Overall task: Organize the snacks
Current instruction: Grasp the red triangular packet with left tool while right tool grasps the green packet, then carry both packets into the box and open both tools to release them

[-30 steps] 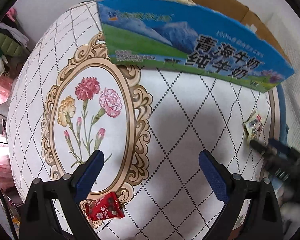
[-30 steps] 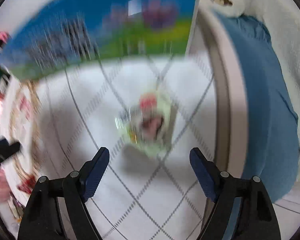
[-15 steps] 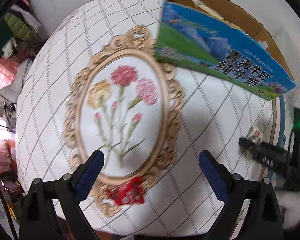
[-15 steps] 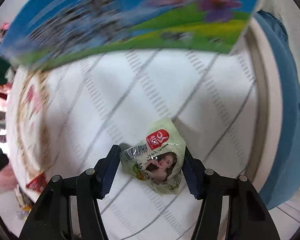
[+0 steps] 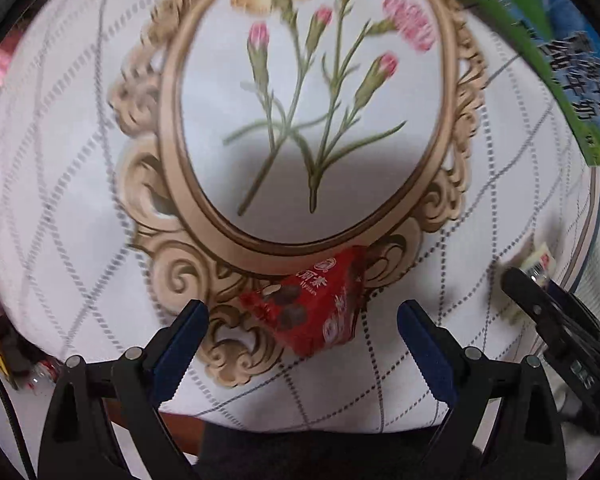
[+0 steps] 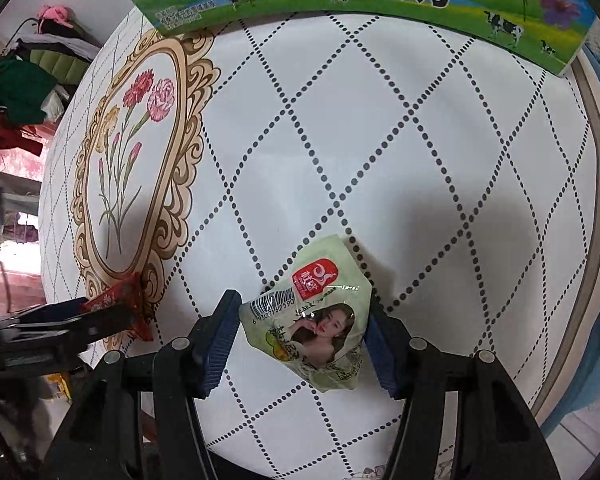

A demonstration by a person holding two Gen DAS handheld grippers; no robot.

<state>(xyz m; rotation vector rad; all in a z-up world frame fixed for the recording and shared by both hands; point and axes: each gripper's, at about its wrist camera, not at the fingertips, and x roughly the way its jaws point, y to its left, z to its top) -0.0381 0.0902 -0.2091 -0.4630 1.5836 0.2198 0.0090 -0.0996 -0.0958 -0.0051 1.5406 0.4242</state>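
A red snack packet (image 5: 314, 304) lies on the round table's flower-print cloth (image 5: 100, 200) near its front edge. My left gripper (image 5: 302, 340) is open, its blue pads either side of the packet, not touching it. A pale green snack packet (image 6: 312, 320) with a woman's picture lies near the right front edge. My right gripper (image 6: 300, 344) is shut on it, both pads pressing its sides. The red packet (image 6: 120, 300) and left gripper also show at the left of the right wrist view. The green packet (image 5: 538, 266) shows small at the right of the left wrist view.
A blue and green milk carton box (image 6: 360, 4) stands open at the back of the table; it also shows in the left wrist view (image 5: 560, 52). Clothes are piled on furniture (image 6: 20, 92) beyond the table's left side. The table rim (image 6: 596, 152) curves along the right.
My left gripper has dropped toward the front edge and now straddles the red packet. My right gripper has closed from around the green packet to gripping it.
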